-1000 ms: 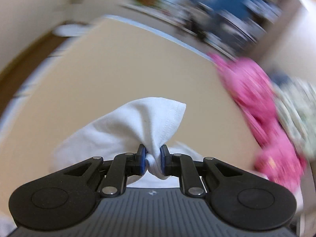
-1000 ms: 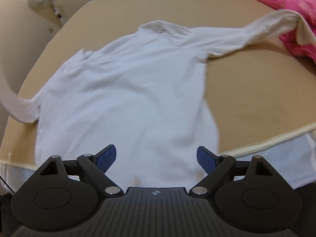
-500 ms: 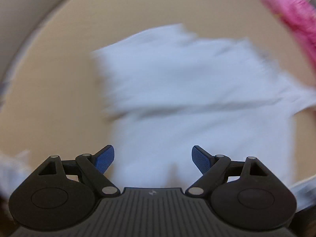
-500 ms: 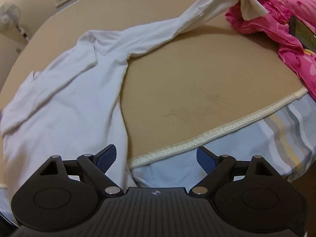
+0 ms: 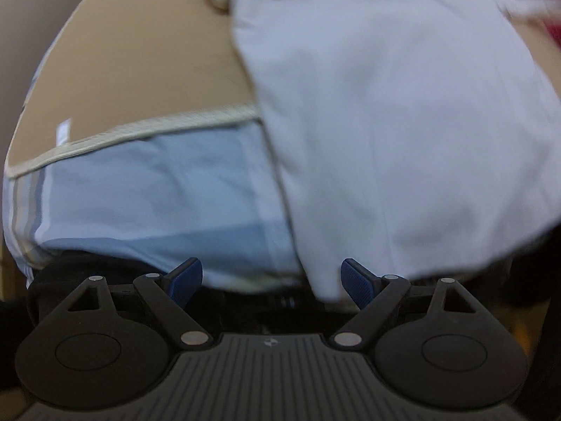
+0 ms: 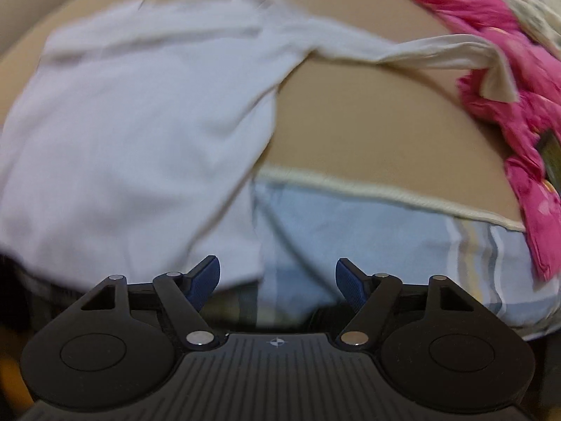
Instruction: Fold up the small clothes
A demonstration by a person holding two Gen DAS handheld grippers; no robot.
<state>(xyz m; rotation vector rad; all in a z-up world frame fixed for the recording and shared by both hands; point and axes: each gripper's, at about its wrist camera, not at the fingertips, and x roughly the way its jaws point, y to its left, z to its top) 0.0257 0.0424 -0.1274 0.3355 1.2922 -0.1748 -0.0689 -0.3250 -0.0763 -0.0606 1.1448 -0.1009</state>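
Hovering with fingers wide and empty at 6 o'clock of the white shirt, left gripper and right gripper must next pinch its overhanging hem corners.

White long-sleeve shirt lies spread flat on the bed, ahead of both sets of jaws, hem hanging over the near edge. One sleeve extends far right; image blurred.
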